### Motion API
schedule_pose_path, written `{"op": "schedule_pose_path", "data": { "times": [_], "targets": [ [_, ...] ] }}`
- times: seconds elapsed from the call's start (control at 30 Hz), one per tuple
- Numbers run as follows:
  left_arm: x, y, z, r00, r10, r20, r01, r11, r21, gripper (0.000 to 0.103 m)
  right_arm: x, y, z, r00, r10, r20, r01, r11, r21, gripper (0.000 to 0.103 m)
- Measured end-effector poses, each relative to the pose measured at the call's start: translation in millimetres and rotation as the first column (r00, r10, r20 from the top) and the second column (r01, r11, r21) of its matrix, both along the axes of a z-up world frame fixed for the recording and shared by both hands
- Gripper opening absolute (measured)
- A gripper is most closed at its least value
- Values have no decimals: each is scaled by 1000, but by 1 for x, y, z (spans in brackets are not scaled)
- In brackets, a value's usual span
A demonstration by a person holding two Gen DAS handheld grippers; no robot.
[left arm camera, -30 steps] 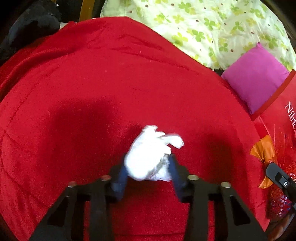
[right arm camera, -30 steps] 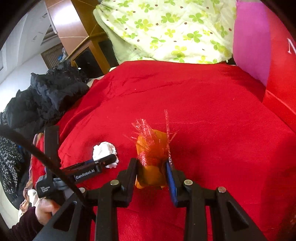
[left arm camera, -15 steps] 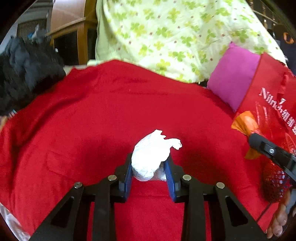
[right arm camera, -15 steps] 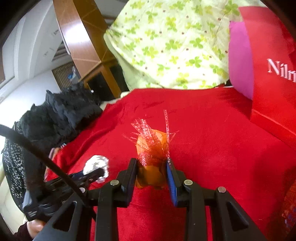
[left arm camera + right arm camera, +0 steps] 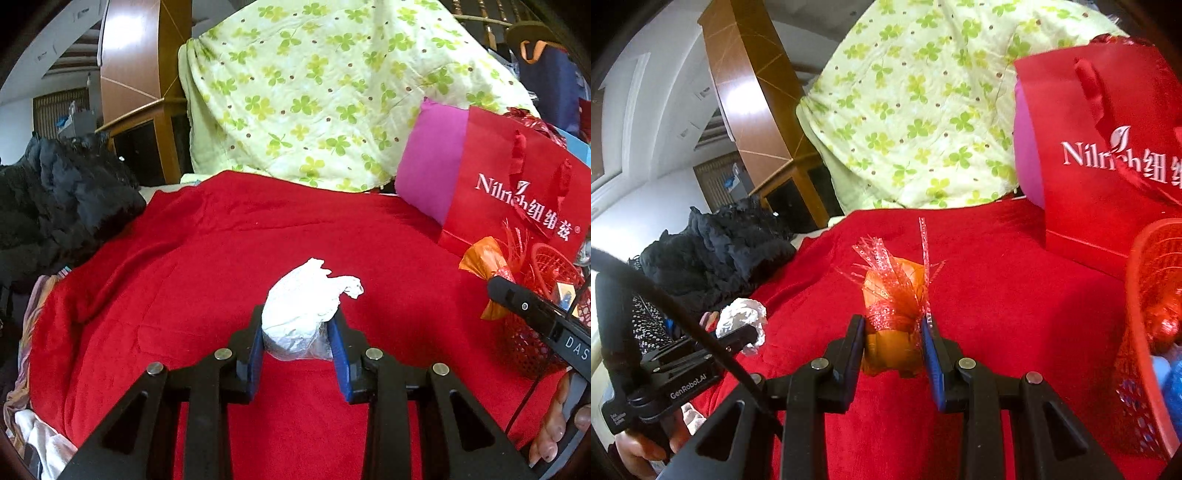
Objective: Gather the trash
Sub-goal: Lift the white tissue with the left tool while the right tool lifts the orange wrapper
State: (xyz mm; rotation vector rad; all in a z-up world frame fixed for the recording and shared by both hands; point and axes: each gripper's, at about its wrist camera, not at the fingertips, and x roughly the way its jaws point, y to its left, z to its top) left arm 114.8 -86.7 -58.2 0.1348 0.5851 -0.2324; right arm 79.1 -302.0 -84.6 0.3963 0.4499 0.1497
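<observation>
Grippers are both gripping trash over the red blanket (image 5: pixel 221 251): left gripper (image 5: pixel 298 332) squeezing a white wad (image 5: pixel 303 302), right gripper (image 5: pixel 894 341) pinching an orange wrapper (image 5: pixel 894 314) beside the basket (image 5: pixel 1145 295).

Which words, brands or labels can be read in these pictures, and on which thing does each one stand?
"Nilrich", followed by Chinese characters: white print on the red paper bag.
"GenRobot.AI": on the body of the left tool, seen from the right wrist.
"DAS", cut off: on the right tool.
Small print below "GenRobot.AI": too small to read.
</observation>
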Motion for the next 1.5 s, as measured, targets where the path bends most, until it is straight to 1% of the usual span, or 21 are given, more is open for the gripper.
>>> {"op": "schedule_pose_path", "data": {
  "times": [0.17, 0.33, 0.5, 0.77, 1.1, 1.5],
  "targets": [
    [-16, -5, 6, 1000, -5, 27, 5, 1000, 16, 35, -20, -8, 1, 999, -17, 27, 16, 1000, 12, 33],
    [-26, -14, 6, 999, -14, 40, 13, 999, 31, 35, -27, -13, 3, 999, -25, 43, 24, 1000, 8, 33],
    [-30, -22, 1, 999, -15, 35, 13, 999, 47, 36, -28, -19, 2, 998, -29, 46, 29, 1000, 7, 33],
    [-29, -30, -6, 1000, 2, 14, -3, 998, 61, 36, -35, -27, 3, 997, -28, 65, 30, 999, -24, 33],
    [-35, -46, -9, 999, -25, 21, 23, 995, 99, 36, -46, -41, 5, 995, -51, 86, 54, 998, -33, 33],
    [-36, -51, -10, 999, -36, 15, 34, 993, 114, 36, -49, -44, 6, 995, -51, 91, 54, 998, -35, 33]
  ]
}}
